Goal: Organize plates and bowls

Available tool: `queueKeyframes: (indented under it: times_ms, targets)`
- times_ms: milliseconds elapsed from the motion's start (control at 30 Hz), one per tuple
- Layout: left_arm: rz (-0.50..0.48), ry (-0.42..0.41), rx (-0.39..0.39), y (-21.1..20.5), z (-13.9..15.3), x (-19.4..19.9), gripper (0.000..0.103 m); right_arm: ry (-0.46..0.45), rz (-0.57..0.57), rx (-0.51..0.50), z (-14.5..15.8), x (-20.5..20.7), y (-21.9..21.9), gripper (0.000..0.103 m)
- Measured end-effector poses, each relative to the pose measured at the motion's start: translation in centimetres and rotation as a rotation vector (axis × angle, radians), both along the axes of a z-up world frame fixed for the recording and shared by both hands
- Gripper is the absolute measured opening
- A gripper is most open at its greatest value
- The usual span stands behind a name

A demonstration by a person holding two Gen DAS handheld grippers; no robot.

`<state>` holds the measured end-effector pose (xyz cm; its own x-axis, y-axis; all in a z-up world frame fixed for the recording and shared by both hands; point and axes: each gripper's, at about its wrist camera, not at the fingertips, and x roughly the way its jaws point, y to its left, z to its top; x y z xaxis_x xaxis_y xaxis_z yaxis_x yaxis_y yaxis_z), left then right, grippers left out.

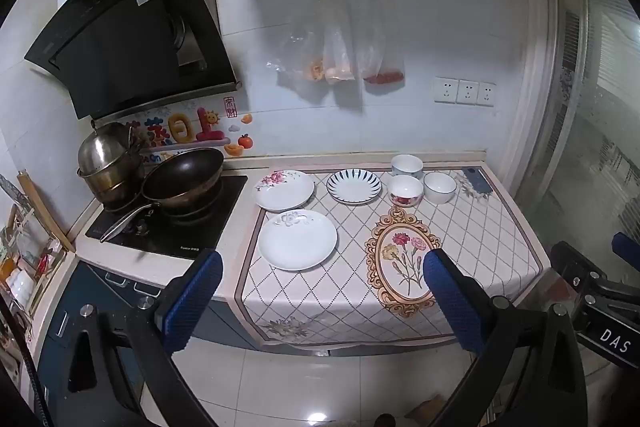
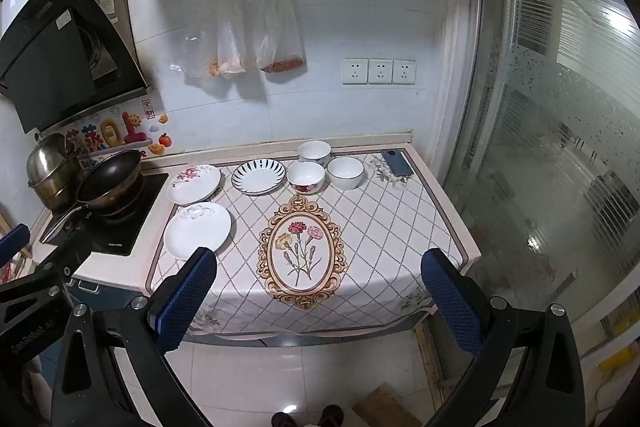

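Three plates lie on the patterned cloth: a plain white plate [image 1: 297,245] [image 2: 197,230] nearest, a floral plate [image 1: 285,190] [image 2: 194,184] behind it, and a blue-striped plate [image 1: 354,185] [image 2: 259,176] to the right. Three bowls stand at the back: a red-patterned bowl [image 1: 406,190] [image 2: 306,177], a white bowl [image 1: 439,187] [image 2: 345,172] and a blue-patterned bowl [image 1: 407,165] [image 2: 315,151]. My left gripper [image 1: 322,269] is open and empty, held back in front of the counter edge. My right gripper [image 2: 320,267] is open and empty, also short of the counter.
A stove [image 1: 176,223] with a wok [image 1: 184,179] and steel pots [image 1: 106,163] sits left of the cloth. A phone [image 2: 397,163] lies at the back right corner. Bags [image 1: 340,43] hang on the wall. A glass door [image 2: 560,147] stands to the right.
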<state>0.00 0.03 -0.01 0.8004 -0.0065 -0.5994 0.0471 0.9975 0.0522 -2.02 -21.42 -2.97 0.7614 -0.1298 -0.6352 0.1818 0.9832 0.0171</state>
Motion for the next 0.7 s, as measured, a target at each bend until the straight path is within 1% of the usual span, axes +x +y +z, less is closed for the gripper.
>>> queueKeyframes:
  times_ms: [367, 467, 700]
  targets:
    - [-0.001, 0.004, 0.004, 0.0, 0.0, 0.0, 0.103, 0.017, -0.001, 0.007, -0.3, 0.2, 0.0, 0.103]
    - [-0.002, 0.005, 0.004, 0.0, 0.1, -0.1, 0.103, 0.019, -0.006, 0.010, -1.0, 0.2, 0.1, 0.103]
    - [-0.004, 0.004, 0.006, 0.0, 0.0, -0.1, 0.103, 0.019, -0.005, 0.011, -0.7, 0.4, 0.0, 0.103]
